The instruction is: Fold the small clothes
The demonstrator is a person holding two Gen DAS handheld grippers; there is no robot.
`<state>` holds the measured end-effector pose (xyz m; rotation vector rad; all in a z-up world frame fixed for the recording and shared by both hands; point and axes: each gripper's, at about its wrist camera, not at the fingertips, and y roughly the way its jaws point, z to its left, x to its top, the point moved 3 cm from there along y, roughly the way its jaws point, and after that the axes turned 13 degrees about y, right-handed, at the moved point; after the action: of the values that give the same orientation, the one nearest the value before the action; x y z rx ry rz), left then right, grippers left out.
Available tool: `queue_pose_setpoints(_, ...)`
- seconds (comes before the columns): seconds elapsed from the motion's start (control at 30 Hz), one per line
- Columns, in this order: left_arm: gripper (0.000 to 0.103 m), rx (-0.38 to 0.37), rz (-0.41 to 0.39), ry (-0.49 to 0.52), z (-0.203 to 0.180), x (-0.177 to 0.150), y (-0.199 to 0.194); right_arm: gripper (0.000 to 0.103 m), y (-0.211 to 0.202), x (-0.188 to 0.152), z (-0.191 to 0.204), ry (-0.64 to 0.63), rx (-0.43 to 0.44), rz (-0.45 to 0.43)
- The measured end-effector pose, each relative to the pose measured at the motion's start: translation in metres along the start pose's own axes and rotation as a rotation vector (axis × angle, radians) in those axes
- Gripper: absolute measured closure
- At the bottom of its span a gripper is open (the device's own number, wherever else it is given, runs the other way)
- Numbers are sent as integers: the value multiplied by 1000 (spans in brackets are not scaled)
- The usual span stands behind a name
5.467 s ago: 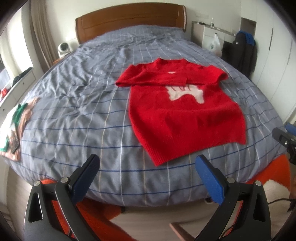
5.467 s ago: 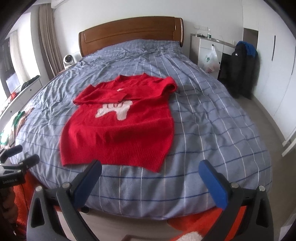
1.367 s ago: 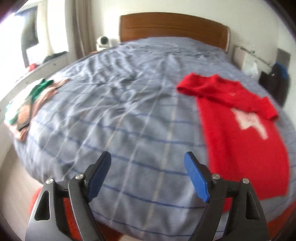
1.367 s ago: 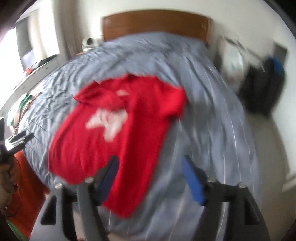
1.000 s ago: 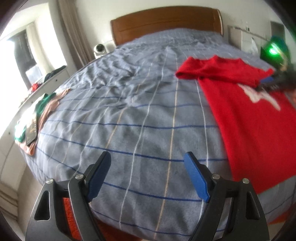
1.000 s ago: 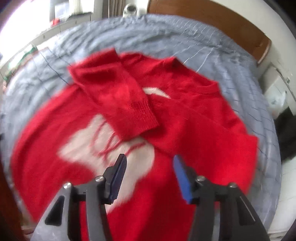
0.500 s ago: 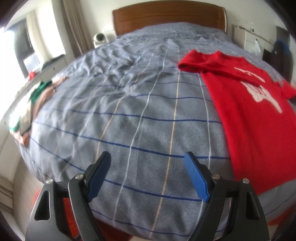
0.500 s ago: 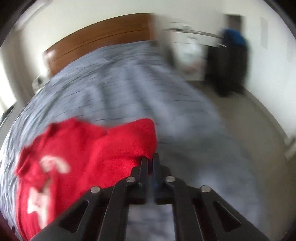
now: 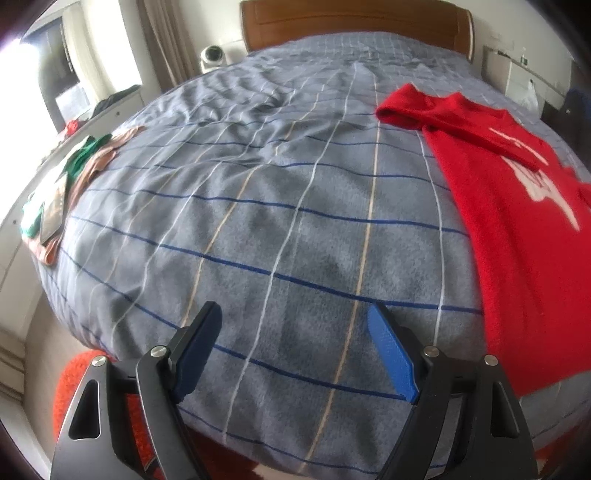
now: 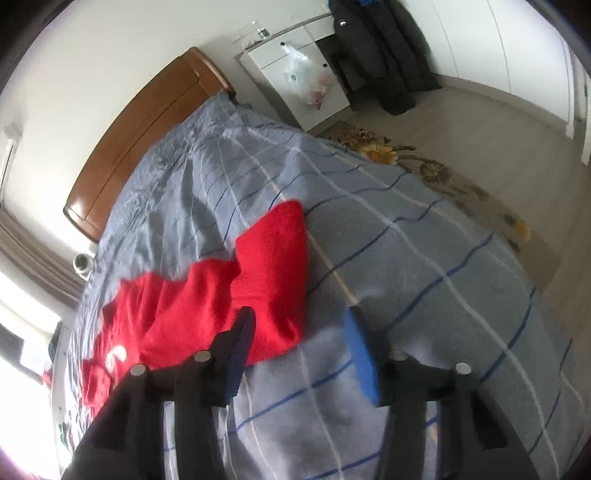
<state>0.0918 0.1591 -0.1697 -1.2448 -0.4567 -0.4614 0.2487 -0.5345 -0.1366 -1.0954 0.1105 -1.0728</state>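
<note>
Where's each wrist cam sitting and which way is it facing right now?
Left wrist: on the left gripper, near the foot of the bed, angled down toward the headboard; shows its own open fingers, red sweater at right.
Right wrist: on the right gripper, rolled, over the sweater's sleeve, facing the dresser and black coat; its jaws have just been opening, nothing between them.
Shared: bed, headboard, red sweater.

fuzzy knit red sweater (image 9: 517,229)
</note>
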Motion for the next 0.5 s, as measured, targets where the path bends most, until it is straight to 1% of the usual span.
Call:
queue_pose_setpoints(0.03, 20, 3, 1, 3, 0, 0, 0, 49, 6, 2, 6, -30, -29, 2)
queue_pose_setpoints(0.07, 20, 5, 1, 5, -1, 0, 0, 47, 9, 1, 15, -86, -73, 4)
queue_pose_setpoints(0.1, 20, 5, 1, 5, 0, 0, 0, 45, 14, -3, 26, -179, -133, 6)
queue_pose_setpoints(0.13, 20, 3, 1, 2, 0, 0, 1, 44, 17, -11, 41, -319, -197, 0)
queue_pose_setpoints(0.23, 19, 3, 6, -1, -1, 0, 2, 36, 29, -42, 74, -630, -303, -14)
queue_pose_setpoints(0.27, 19, 3, 10, 0, -2, 0, 4, 36, 35, -47, 80, -693, -355, -32)
queue_pose_setpoints(0.3, 19, 5, 12, 2, -2, 0, 5, 36, 39, -48, 84, -721, -388, -50)
queue_pose_setpoints(0.37, 20, 10, 12, 8, -3, 0, 5, 38, 41, -37, 87, -681, -382, -72)
queue_pose_setpoints(0.4, 19, 11, 10, 10, -2, -1, 4, 43, 40, -29, 85, -639, -370, -87)
queue_pose_setpoints(0.47, 19, 9, 10, 9, -1, -1, 4, 84, 38, -10, 76, -539, -349, -86)
queue_pose_setpoints(0.5, 19, 9, 10, 7, -1, -1, 4, 90, 34, -2, 70, -470, -326, -82)
